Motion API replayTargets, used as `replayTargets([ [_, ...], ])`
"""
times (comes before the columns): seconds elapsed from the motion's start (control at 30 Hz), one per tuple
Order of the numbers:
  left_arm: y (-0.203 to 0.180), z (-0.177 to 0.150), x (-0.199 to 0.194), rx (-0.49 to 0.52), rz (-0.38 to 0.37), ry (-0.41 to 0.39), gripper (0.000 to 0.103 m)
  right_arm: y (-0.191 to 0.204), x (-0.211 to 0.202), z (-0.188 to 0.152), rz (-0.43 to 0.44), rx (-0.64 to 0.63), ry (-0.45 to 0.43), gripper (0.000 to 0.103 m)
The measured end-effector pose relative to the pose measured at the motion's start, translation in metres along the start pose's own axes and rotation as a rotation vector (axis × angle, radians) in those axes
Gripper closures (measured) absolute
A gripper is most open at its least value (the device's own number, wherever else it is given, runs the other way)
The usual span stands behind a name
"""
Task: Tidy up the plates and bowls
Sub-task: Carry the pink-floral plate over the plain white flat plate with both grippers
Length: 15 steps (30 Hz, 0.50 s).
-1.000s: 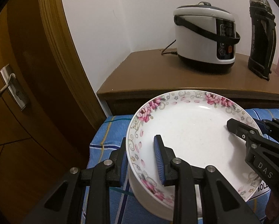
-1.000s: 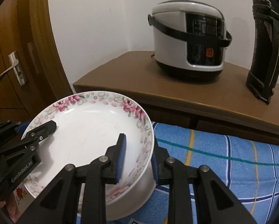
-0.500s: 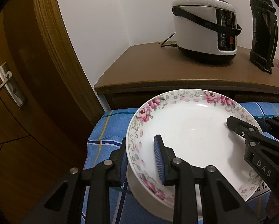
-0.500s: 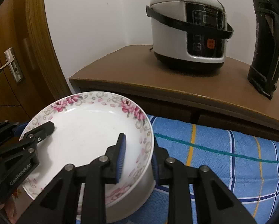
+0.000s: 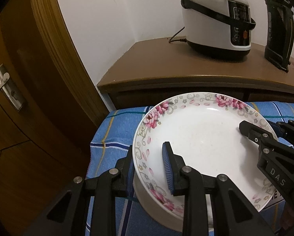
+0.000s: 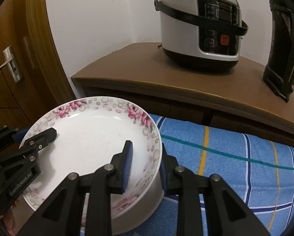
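- Over the blue checked cloth (image 6: 235,157), the floral-rimmed deep plate (image 5: 202,143) was held by both tools, apparently just clear of the cloth, though contact could not be judged.
- Left gripper (image 5: 149,169) pinched its left rim; right gripper (image 6: 145,167) pinched the opposite rim.
- Best practice, in my judgement: keep both pinches firm, the plate level, and move both hands together.
- Beyond stood a rice cooker (image 6: 200,25) on a wooden cabinet (image 5: 166,70).

Rice cooker (image 6: 200,25), flask (image 6: 282,45) on cabinet (image 6: 147,78)
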<state>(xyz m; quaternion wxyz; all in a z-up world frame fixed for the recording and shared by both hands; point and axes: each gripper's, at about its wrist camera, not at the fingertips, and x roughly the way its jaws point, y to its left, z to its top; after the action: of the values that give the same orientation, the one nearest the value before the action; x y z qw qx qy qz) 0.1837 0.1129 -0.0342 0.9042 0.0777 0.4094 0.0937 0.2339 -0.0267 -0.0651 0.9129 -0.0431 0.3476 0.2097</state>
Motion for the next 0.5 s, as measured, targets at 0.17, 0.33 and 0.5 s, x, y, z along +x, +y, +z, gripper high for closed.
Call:
replayTargets([
  [0.17, -0.001, -0.001, 0.003, 0.033, 0.008, 0.083, 0.072, 0.003, 0.006, 0.001, -0.003, -0.007, 0.011, 0.078],
  [0.33, 0.001, -0.002, 0.01, 0.033, 0.004, 0.107, 0.072, 0.005, 0.015, 0.001, -0.007, -0.013, 0.025, 0.078],
  [0.5, 0.002, -0.005, 0.013, 0.035, -0.006, 0.13, 0.072, 0.008, 0.022, 0.002, -0.008, -0.02, 0.035, 0.078],
])
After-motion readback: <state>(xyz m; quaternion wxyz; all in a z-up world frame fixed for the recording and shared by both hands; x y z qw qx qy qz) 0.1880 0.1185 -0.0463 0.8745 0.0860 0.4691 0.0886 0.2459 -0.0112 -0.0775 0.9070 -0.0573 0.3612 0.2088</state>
